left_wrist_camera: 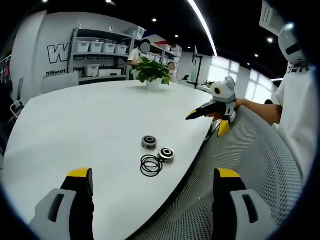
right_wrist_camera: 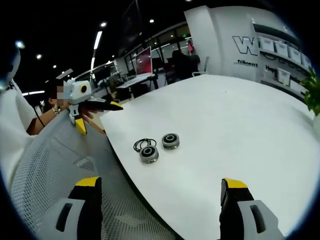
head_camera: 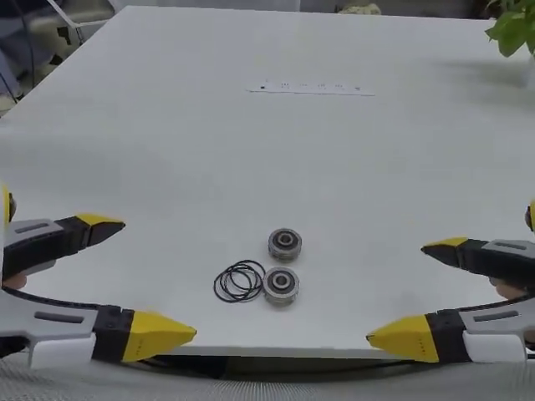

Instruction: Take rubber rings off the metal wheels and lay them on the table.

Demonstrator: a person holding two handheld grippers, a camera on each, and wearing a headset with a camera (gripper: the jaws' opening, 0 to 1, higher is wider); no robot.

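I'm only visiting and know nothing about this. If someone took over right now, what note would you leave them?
Left tongs: open, empty, by the near edge of the table.
Right tongs: open, empty, by the same edge.
Between them: near wheel, far wheel just behind it. Rings lie loose on the table beside the near wheel.
Done: those rings are off.
Left: check both wheels for more rings; too small to tell.

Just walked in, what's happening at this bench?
A person holds the left gripper and the right gripper open and empty at the near edge of the table. The nearer wheel and the farther wheel sit between them. Black rubber rings lie beside the nearer wheel.
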